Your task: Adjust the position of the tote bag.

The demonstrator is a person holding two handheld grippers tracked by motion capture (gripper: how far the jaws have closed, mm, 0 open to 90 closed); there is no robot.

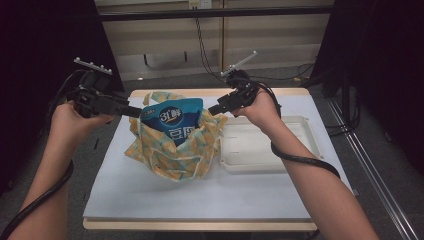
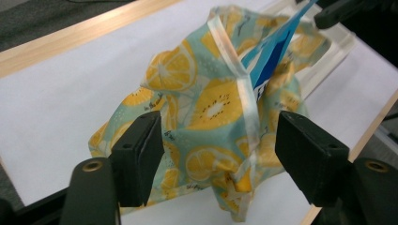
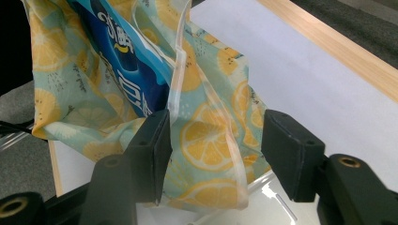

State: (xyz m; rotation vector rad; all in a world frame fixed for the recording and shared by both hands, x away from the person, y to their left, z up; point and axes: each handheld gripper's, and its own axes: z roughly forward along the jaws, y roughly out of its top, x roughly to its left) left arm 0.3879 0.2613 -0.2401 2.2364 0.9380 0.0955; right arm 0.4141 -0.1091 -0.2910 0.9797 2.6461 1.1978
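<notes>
- A soft cloth bag printed with yellow citrus slices on pale teal point(image 1: 172, 150) stands crumpled near the middle of the white sheet-covered wooden table point(image 1: 200, 195), somewhat toward the far edge
- A glossy blue plastic snack packet with white lettering point(image 1: 172, 120) stands upright inside the bag, its top rising above the mouth
- The left gripper point(image 1: 132, 111) is held level at the bag's left upper rim; in the left gripper view its black jaws stand spread, with the bag's fabric and a pale, translucent seam band point(image 2: 234, 70) seen between and beyond them, and no pad presses on the cloth
- The right gripper point(image 1: 214, 109) reaches the bag's right upper rim; in the right gripper view its jaws are parted, a fold of cloth and the seam band hang between them, and the left pad lies against the fabric while the right pad stands clear of it
- A shallow white plastic tray with rounded corners point(image 1: 305, 131) lies just right of the bag, its left end touching the cloth, toward the table's right edge
- Open white surface stretches from the bag to the near edge and the near-left corner; bare wood shows along the far and near edges
</notes>
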